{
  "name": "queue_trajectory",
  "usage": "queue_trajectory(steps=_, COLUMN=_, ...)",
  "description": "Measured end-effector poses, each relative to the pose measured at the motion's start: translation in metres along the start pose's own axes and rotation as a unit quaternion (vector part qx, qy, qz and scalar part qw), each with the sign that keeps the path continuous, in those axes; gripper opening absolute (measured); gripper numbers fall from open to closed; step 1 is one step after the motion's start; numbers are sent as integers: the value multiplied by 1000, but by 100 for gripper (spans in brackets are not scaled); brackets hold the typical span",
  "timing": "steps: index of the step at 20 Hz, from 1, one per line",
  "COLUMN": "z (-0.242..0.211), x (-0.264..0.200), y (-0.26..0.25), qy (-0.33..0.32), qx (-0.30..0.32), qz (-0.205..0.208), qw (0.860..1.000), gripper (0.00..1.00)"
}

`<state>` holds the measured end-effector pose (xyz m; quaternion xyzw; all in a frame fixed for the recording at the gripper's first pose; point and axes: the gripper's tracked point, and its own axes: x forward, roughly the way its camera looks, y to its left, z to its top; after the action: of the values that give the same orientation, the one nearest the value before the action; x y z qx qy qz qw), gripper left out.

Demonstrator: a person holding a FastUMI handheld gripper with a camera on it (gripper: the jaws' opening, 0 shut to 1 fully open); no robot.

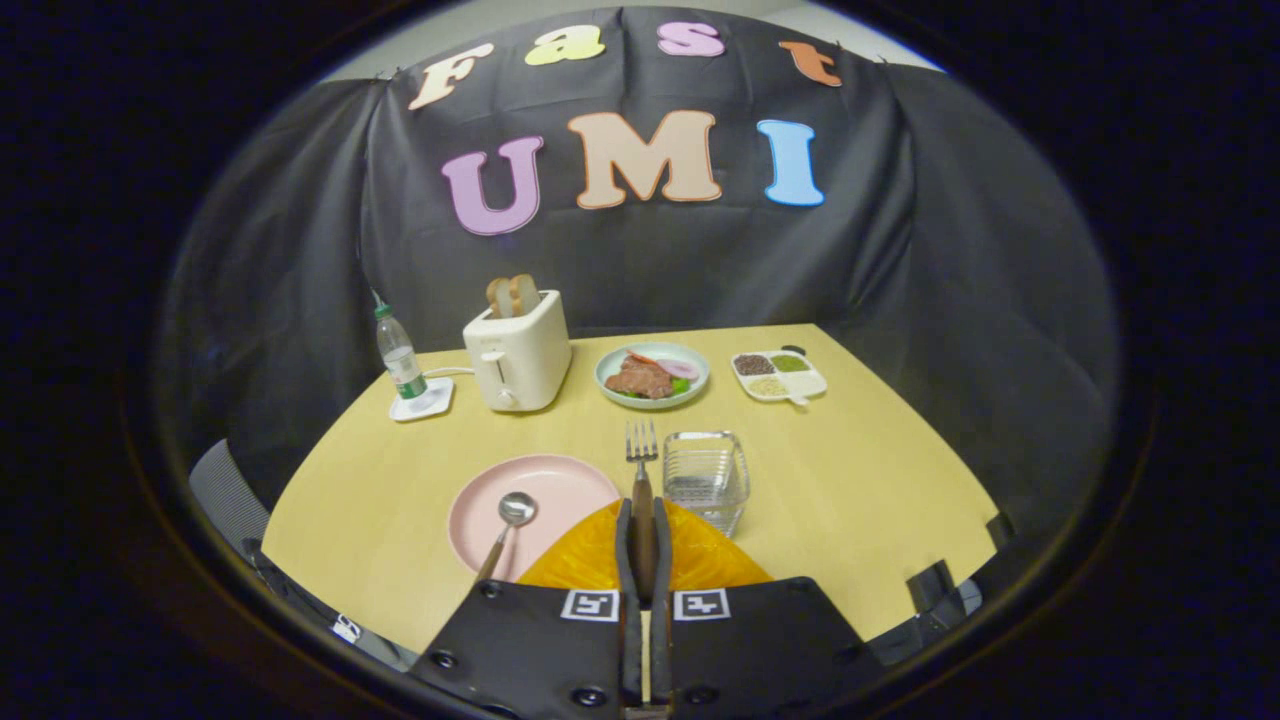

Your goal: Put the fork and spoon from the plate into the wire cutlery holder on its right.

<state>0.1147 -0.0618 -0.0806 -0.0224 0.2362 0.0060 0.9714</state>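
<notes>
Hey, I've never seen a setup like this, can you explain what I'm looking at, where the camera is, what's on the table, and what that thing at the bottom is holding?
A person carries a hand-held gripper with a fisheye camera on it, looking forward along its two fingers. They are shut on a fork, tines pointing away. On the wooden table, a spoon lies on a pink plate; a wire cutlery holder stands just right of the fork. Farther back: a water bottle, a toaster with bread, a plate of food and a divided dish.

Even soft overhead light, sharp focus, strong fisheye bending at edges, faint shadows, dim booth corners.
</notes>
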Motion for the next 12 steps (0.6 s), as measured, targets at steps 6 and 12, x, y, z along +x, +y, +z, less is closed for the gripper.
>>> queue_trajectory(steps=6, z=-9, x=10, y=-44, qy=77, qx=-53, qz=-8, qw=996, gripper=6)
queue_trajectory(steps=12, z=-23, x=24, y=-53, qy=172, qx=-67, qz=7, qw=983, gripper=6)
